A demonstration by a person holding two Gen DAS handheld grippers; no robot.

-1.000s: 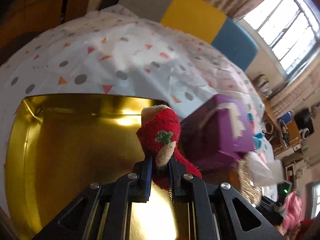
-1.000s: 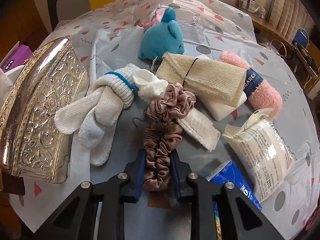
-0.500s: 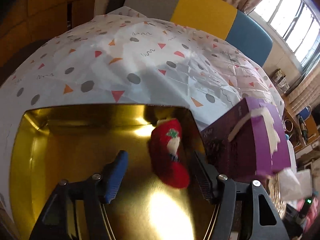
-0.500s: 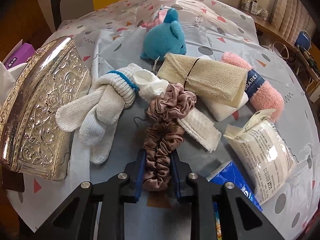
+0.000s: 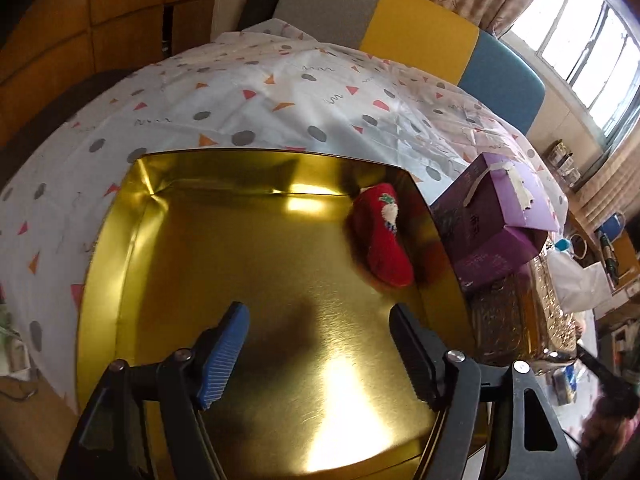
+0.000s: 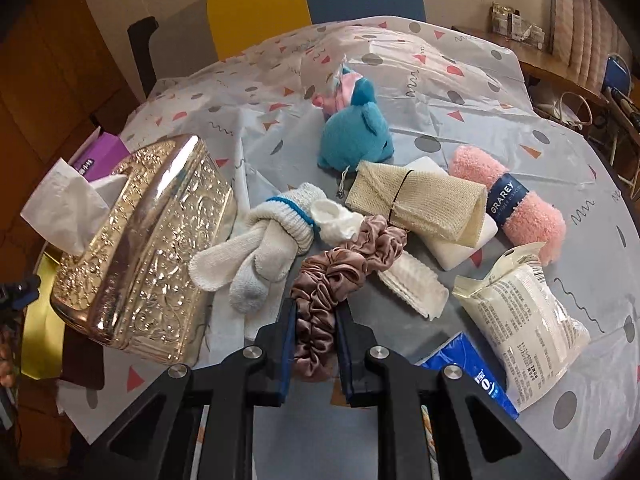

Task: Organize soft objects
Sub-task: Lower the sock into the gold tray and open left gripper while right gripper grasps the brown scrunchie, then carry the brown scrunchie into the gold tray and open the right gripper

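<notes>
In the left wrist view a small red stocking toy (image 5: 382, 236) lies inside the gold tin (image 5: 120, 240), near its far right wall. My left gripper (image 5: 320, 344) is open and empty above the tin's floor. In the right wrist view my right gripper (image 6: 316, 332) is shut on a brown satin scrunchie (image 6: 336, 276), which is partly raised from the table. Around it lie white knit gloves (image 6: 256, 252), a blue plush (image 6: 356, 136), a beige mesh cloth (image 6: 416, 200), a white sponge (image 6: 460, 248) and pink fuzzy yarn (image 6: 516, 204).
A purple box (image 5: 492, 224) stands right of the tin. An embossed silver tissue box (image 6: 148, 248) stands left of the soft pile. A white packet (image 6: 524, 320) and a blue packet (image 6: 476, 376) lie at the right. The gold tin's edge (image 6: 40, 320) shows at far left.
My left gripper opened and let go of the red stocking, which now lies in the tin, and drew back. My right gripper stays shut on the scrunchie and has lifted it slightly.
</notes>
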